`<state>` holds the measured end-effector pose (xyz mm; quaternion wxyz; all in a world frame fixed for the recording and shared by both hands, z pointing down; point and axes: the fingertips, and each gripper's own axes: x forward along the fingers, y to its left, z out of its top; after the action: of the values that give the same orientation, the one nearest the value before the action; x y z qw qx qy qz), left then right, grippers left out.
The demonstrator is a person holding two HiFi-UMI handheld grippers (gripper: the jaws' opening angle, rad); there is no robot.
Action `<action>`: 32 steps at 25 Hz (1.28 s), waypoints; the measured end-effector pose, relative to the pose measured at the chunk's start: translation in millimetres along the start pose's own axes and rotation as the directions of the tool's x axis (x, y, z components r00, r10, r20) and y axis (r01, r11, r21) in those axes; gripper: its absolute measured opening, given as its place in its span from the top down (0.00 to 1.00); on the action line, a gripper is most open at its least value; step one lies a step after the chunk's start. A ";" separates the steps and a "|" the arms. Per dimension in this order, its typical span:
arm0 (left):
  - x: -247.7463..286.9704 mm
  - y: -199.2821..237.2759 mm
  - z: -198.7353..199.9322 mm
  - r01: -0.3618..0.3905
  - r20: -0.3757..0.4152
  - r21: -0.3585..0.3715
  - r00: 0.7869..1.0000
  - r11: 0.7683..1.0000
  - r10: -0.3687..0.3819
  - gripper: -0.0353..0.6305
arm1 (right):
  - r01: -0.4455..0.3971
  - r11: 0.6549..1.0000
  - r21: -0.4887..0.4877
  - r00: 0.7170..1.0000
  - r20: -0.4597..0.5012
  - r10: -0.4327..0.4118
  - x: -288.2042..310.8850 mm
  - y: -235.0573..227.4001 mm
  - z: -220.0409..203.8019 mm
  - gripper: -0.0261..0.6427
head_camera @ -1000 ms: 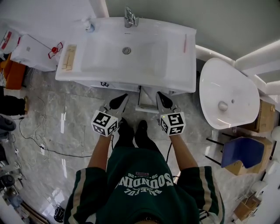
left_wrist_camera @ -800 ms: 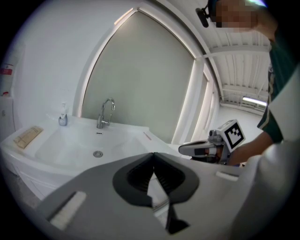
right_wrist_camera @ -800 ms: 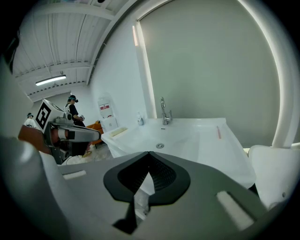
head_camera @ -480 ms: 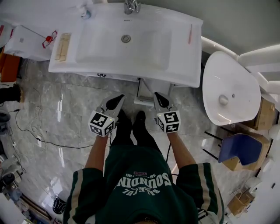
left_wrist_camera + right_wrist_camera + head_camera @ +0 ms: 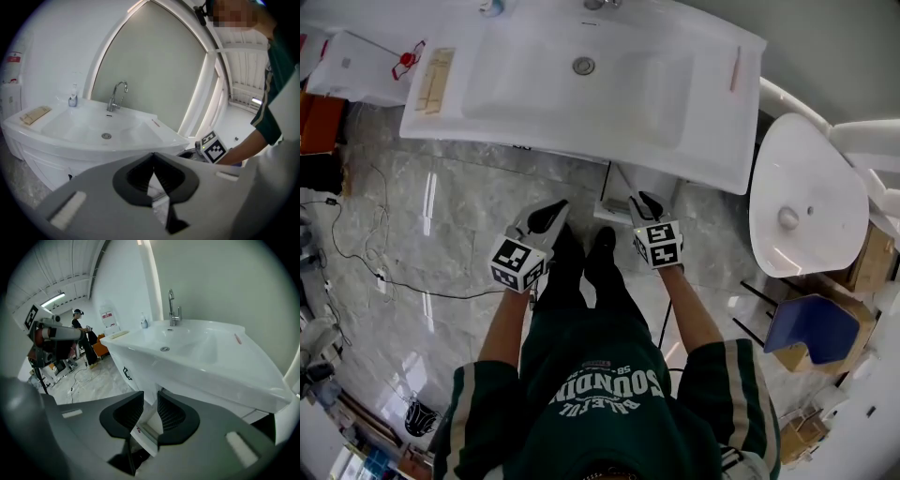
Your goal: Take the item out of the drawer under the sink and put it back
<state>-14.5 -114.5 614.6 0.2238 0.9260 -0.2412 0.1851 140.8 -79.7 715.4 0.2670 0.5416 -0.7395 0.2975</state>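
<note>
A white sink (image 5: 581, 131) juts out over the marble floor. Beneath its front edge a narrow white drawer (image 5: 617, 195) stands pulled out a little; its contents are hidden. In the right gripper view the drawer (image 5: 149, 431) shows through the jaws, below the basin (image 5: 197, 357). My right gripper (image 5: 646, 202) hovers just in front of the drawer, jaws a narrow gap apart and holding nothing. My left gripper (image 5: 547, 217) hangs left of the drawer over the floor, tips touching and empty. In its own view the left gripper (image 5: 153, 161) points at the basin (image 5: 93, 129).
A white toilet (image 5: 802, 211) stands to the right, with a blue seat (image 5: 814, 326) and cardboard boxes (image 5: 870, 255) beyond it. A black cable (image 5: 384, 281) runs over the floor at left. A wooden tray (image 5: 434, 79) and a pink brush (image 5: 735, 67) lie on the sink rim.
The head view has swung, so the sink sits higher and tilted. My right gripper has edged forward towards the drawer. The left gripper has hardly moved.
</note>
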 end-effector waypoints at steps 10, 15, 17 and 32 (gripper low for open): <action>0.4 26.9 -42.7 -0.048 -0.044 -0.042 0.998 0.998 0.046 0.87 | -0.026 0.998 -0.065 0.975 -0.223 0.011 91.3 -21.8 -74.3 0.85; -0.5 34.9 -57.4 -0.067 -0.042 -0.060 0.997 0.996 0.065 0.87 | -0.033 0.995 -0.093 0.950 -0.313 0.002 124.8 -33.2 -103.2 0.85; -2.2 39.5 -63.6 -0.076 -0.043 -0.064 0.996 0.995 0.073 0.87 | -0.029 0.994 -0.105 0.940 -0.340 -0.008 137.2 -36.5 -113.5 0.85; -18.6 61.4 -105.6 -0.142 -0.076 -0.134 0.988 0.981 0.133 0.87 | -0.026 0.991 -0.133 0.851 -0.523 -0.048 194.1 -64.3 -174.3 0.84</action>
<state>-87.0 -102.7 713.9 0.2823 0.8826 -0.3093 0.2138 162.6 -92.5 982.9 0.4964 0.4246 -0.6539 0.3817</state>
